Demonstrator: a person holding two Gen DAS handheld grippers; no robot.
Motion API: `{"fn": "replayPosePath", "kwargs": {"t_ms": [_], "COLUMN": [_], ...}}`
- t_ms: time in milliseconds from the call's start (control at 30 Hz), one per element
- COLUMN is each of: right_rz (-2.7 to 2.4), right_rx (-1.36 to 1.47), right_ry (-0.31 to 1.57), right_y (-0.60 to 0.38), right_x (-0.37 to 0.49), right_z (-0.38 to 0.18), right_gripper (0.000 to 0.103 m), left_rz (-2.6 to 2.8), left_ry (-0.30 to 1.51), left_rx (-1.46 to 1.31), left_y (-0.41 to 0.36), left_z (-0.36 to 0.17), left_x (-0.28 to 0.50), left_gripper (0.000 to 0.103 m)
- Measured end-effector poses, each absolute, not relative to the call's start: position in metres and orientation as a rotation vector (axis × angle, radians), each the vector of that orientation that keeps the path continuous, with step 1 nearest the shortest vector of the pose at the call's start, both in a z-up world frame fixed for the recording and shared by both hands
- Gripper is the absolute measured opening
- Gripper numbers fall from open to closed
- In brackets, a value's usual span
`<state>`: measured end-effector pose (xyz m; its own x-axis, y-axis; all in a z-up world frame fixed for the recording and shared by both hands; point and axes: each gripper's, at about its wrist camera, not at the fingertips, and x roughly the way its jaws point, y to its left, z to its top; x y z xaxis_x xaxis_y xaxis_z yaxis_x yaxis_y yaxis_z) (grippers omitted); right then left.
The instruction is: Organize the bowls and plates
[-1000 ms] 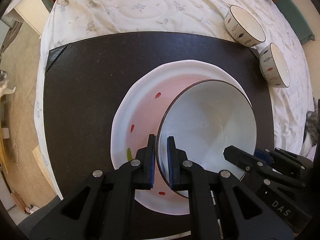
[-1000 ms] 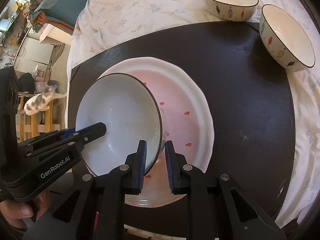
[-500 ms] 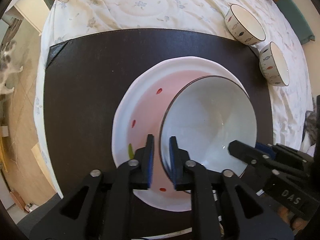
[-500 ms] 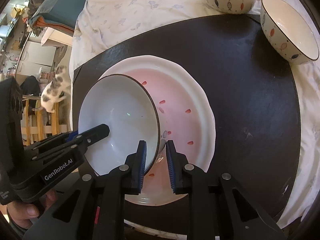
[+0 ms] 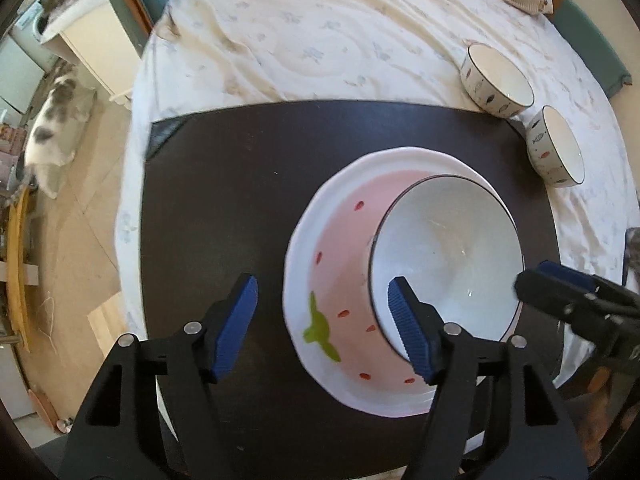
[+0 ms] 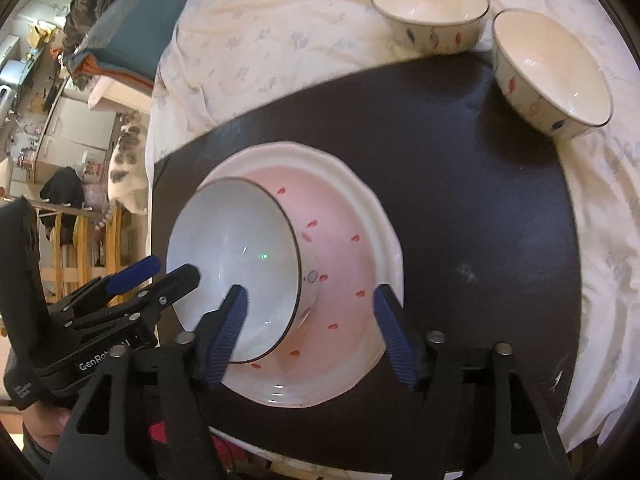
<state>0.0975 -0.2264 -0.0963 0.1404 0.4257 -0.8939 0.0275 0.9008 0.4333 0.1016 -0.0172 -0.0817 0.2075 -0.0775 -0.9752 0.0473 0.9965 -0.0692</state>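
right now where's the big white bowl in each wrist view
Left wrist: big white bowl sits right of centre, on the right half of the pink strawberry plate.
Right wrist: bowl sits left of centre, on the plate's left half.
Shared landmark: the two small fish-pattern bowls, upper right in both.

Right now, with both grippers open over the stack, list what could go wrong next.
1. The white bowl sits off-centre in the strawberry plate, leaning toward one side; a nudge might slide or tip it.
2. The left gripper has one finger over the bowl's inside, so lifting carelessly could catch its rim.
3. One small patterned bowl appears to straddle the dark mat edge and cloth, so it may rock if bumped.
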Motion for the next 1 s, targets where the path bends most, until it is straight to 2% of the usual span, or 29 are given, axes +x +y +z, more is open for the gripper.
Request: {"fn": "replayPosePath", "kwargs": {"t_ms": [133, 500, 767, 933, 1000], "right_rz": [0.316, 0.226, 0.067, -0.021, -0.041], "right_rx": [0.406, 0.533, 0.678, 0.720, 0.731], "right_ry": [1.377, 1.242, 1.151, 1.134, 1.135], "right_y": [-0.230, -0.296, -0.379, -0.423, -0.434], "right_x": [0.096, 0.103, 0.128, 0.144, 0.148], "right_z": [-0.084, -0.047, -0.029, -0.033, -0.039], "right_gripper": [0.082, 0.082, 0.082, 0.082, 0.082], "left_rz": [-0.050, -0.038, -0.059, -0.095, -0.112], "left_ry": [1.321, 1.083, 1.175, 1.171, 1.150], "left_rx": [0.000, -0.050, 0.002, 0.076, 0.112], "left_y": [-0.016, -0.043, -0.108, -0.150, -0.164], "left_z": [-0.072, -0.005, -0.007, -0.008, -0.011], "left_x": [0.098, 0.108, 0.138, 0.151, 0.157], "left_gripper": [0.065, 0.065, 0.065, 0.065, 0.070]}}
